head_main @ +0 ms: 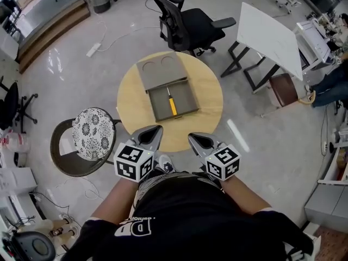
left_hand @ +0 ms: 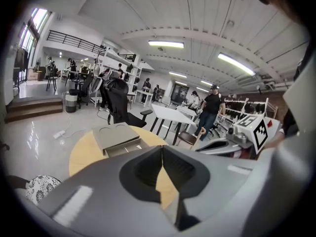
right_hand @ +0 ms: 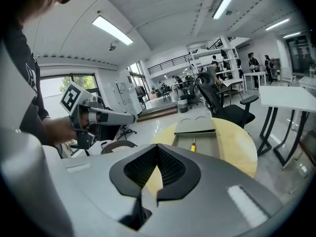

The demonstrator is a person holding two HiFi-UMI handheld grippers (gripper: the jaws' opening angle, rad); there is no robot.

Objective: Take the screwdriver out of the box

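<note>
A grey box (head_main: 187, 100) lies with its lid (head_main: 160, 68) folded back on the round wooden table (head_main: 209, 91). Inside lies a screwdriver (head_main: 172, 104) with a yellow handle, which also shows in the right gripper view as the screwdriver (right_hand: 193, 145) in the box (right_hand: 197, 127). My left gripper (head_main: 157, 129) hovers at the table's near edge, shut with nothing in it; its tips (left_hand: 162, 149) point toward the box (left_hand: 114, 136). My right gripper (head_main: 192, 137) is beside it, also shut and empty, with closed tips (right_hand: 157, 149). Both are well short of the box.
A black office chair (head_main: 187, 20) stands behind the table. A round stool with a patterned cushion (head_main: 93, 132) is at the left. A white folding table (head_main: 269, 37) and a brown stool (head_main: 283, 88) stand to the right, with a person (head_main: 331, 86) beyond.
</note>
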